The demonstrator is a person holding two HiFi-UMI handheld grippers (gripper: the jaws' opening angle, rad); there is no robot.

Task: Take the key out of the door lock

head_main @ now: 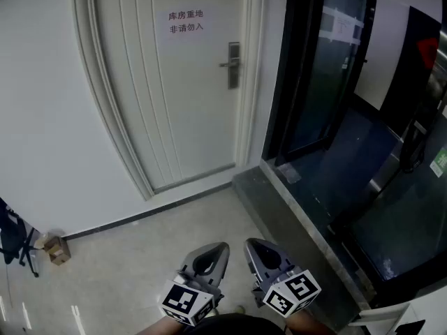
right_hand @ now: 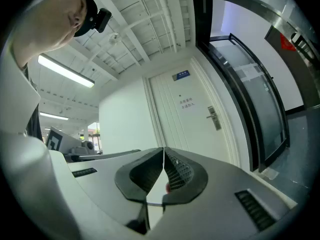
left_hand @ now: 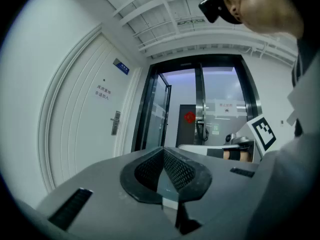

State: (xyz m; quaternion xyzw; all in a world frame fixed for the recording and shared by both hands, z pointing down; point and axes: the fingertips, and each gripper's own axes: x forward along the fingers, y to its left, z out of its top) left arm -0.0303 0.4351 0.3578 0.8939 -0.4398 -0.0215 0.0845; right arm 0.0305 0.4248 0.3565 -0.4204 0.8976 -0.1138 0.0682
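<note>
Head view: door lock, a metal plate with lever handle at the right edge of the white door; key too small to make out. Left tool and right tool: both clenched, empty, held low, well apart from lock. Step judged: approach. Recommended: close in, locate key, release one tool, grip key head squarely, draw straight out.
</note>
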